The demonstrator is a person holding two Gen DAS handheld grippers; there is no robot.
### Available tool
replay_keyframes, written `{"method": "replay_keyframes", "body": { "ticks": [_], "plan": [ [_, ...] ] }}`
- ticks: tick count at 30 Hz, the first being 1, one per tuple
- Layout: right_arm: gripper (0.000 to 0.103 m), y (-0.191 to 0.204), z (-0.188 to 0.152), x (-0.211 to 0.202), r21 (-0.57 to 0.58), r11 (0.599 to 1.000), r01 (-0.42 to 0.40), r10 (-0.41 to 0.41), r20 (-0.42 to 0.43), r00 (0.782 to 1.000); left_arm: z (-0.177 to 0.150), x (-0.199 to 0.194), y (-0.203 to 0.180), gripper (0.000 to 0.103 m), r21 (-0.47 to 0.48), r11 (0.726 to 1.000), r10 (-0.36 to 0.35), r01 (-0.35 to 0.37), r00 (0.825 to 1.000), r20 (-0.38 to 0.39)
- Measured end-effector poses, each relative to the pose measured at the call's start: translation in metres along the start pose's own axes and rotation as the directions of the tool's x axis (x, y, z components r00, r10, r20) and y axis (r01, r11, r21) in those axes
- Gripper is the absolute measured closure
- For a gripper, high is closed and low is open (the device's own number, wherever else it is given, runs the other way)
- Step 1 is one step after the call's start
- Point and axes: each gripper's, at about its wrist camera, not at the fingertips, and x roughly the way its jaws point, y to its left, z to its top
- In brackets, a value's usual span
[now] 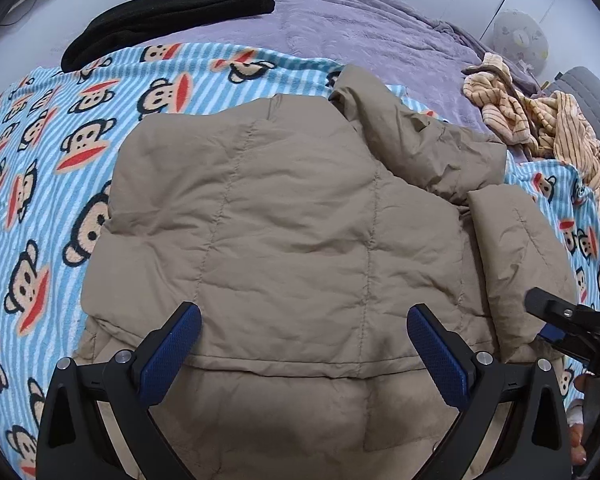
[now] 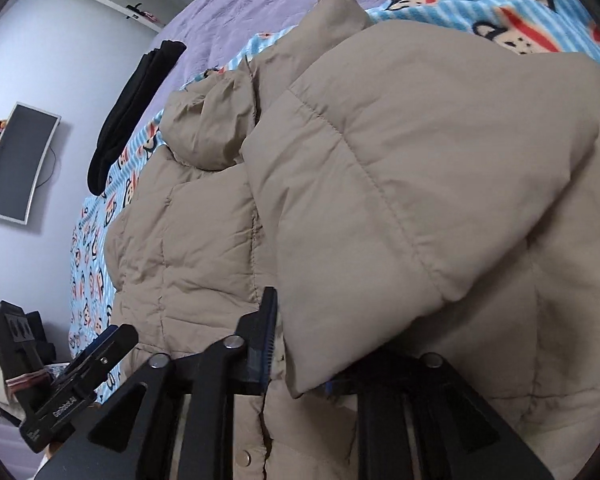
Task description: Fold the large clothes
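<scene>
On the monkey-print blanket [image 1: 32, 184] the tan puffer jacket [image 1: 284, 216] stretches away from both tongs. Left gripper [image 1: 304, 344] gapes empty above its hem; right gripper [image 2: 300, 344], parted, straddles the folded sleeve [image 2: 420, 184], nearer.

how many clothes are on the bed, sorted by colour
tan puffer jacket: 1
black folded garment: 1
cream striped clothes heap: 1 heap, pieces cannot be told apart
total: 3
</scene>
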Motion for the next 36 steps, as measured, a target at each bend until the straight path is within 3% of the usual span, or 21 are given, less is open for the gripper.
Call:
{"method": "replay_keyframes", "body": {
  "ticks": [1,2,4,9,11,12,13,17,19,21,23,27,29,31,33,36],
  "plan": [
    [0.031,-0.001,-0.001,-0.011,0.004,1.000,-0.011,0.011,0.022,1.000,0.002,0.001,-0.001,0.000,0.002,1.000,-0.008,0.008,1.000,0.002],
    [0.027,-0.003,-0.003,-0.025,0.010,1.000,-0.019,0.018,0.049,0.999,0.005,0.001,-0.002,0.000,0.003,1.000,-0.013,0.013,1.000,0.005],
    [0.027,-0.013,-0.004,-0.047,0.040,0.999,-0.025,0.021,0.100,0.995,0.009,0.003,-0.004,0.000,0.005,1.000,-0.012,0.012,1.000,0.007],
    [0.027,-0.060,0.009,-0.064,0.259,0.961,-0.095,0.042,0.204,0.978,0.015,0.004,-0.003,0.000,0.007,1.000,-0.011,0.011,1.000,0.010],
    [0.038,-0.070,0.016,-0.062,0.314,0.941,-0.128,0.051,0.240,0.969,0.016,0.002,0.000,0.000,0.015,1.000,-0.015,0.015,1.000,0.015],
    [0.064,-0.069,0.020,-0.060,0.316,0.939,-0.137,0.058,0.248,0.967,0.017,0.001,0.002,0.000,0.016,1.000,-0.020,0.019,1.000,0.017],
    [0.080,-0.064,0.025,-0.059,0.303,0.944,-0.134,0.057,0.251,0.966,0.017,0.000,0.005,0.000,0.014,1.000,-0.028,0.027,1.000,0.015],
    [0.085,0.000,0.036,-0.053,0.058,0.996,-0.067,0.050,0.251,0.967,0.020,-0.003,0.028,0.000,-0.048,0.991,-0.128,0.128,0.992,-0.007],
    [0.085,0.040,0.031,-0.045,-0.114,0.993,-0.026,0.051,0.221,0.974,0.020,-0.006,0.039,0.000,-0.078,0.977,-0.199,0.198,0.980,-0.007],
    [0.085,0.073,0.017,-0.031,-0.262,0.965,0.004,0.043,0.172,0.984,0.021,-0.009,0.049,0.000,-0.103,0.959,-0.266,0.265,0.964,0.002],
    [0.085,0.095,-0.002,-0.012,-0.371,0.928,0.039,0.008,0.125,0.992,0.022,-0.010,0.054,0.000,-0.141,0.929,-0.345,0.342,0.939,0.003],
    [0.084,0.109,-0.028,0.030,-0.469,0.879,0.082,-0.090,0.006,0.996,0.025,-0.010,0.051,0.000,-0.189,0.848,-0.505,0.496,0.863,0.002],
    [0.076,0.112,-0.037,0.041,-0.493,0.863,0.108,-0.138,-0.026,0.990,0.027,-0.006,0.042,0.000,-0.184,0.827,-0.543,0.531,0.840,-0.017],
    [0.039,0.110,-0.043,0.039,-0.491,0.864,0.112,-0.145,-0.030,0.989,0.027,0.000,0.030,0.000,-0.167,0.824,-0.555,0.542,0.830,-0.048],
    [0.028,0.101,-0.045,0.024,-0.467,0.878,0.105,-0.125,-0.012,0.992,0.026,0.007,0.021,0.000,-0.152,0.840,-0.535,0.521,0.841,-0.077],
    [0.028,0.073,-0.047,-0.010,-0.410,0.901,0.143,-0.139,0.041,0.990,0.025,0.022,0.016,0.000,-0.151,0.874,-0.479,0.462,0.871,-0.111]
  ]
}}
